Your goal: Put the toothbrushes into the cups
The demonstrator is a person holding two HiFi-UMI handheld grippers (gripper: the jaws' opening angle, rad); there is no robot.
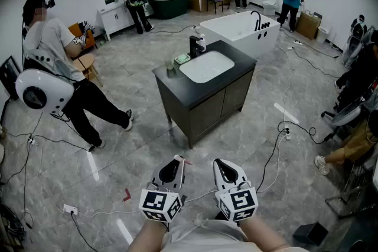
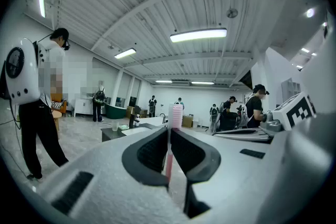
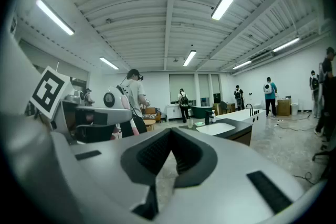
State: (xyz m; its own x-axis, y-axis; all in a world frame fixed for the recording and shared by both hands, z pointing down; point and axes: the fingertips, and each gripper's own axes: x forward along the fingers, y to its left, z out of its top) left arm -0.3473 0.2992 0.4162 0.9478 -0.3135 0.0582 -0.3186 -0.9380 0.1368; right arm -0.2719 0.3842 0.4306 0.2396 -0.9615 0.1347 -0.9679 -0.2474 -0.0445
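Far left, a person (image 1: 50, 47) wearing a white backpack unit stands on the grey floor, well apart from everything else.

Left gripper (image 2: 169, 131) points level. Its jaws are clamped on a pink toothbrush (image 2: 169, 162): the handle is pinched upright between the pads and the bristle head sticks up above the jaw tips.

Ahead, mid-room, is a dark vanity (image 1: 171, 84) with a white sink (image 1: 207, 66). A clear cup (image 1: 170, 64) stands on the counter's left end, just beside a green soap dish (image 1: 182, 58), with a black faucet (image 1: 195, 44) behind the basin. The toothbrush is well apart from the cup. I can make out only that one cup.

Right gripper (image 3: 171, 131) sits just beside the left one, low in the head view. Its jaw tips are together with nothing between them. Beyond the vanity, to the right, is a white bathtub (image 1: 236, 29).
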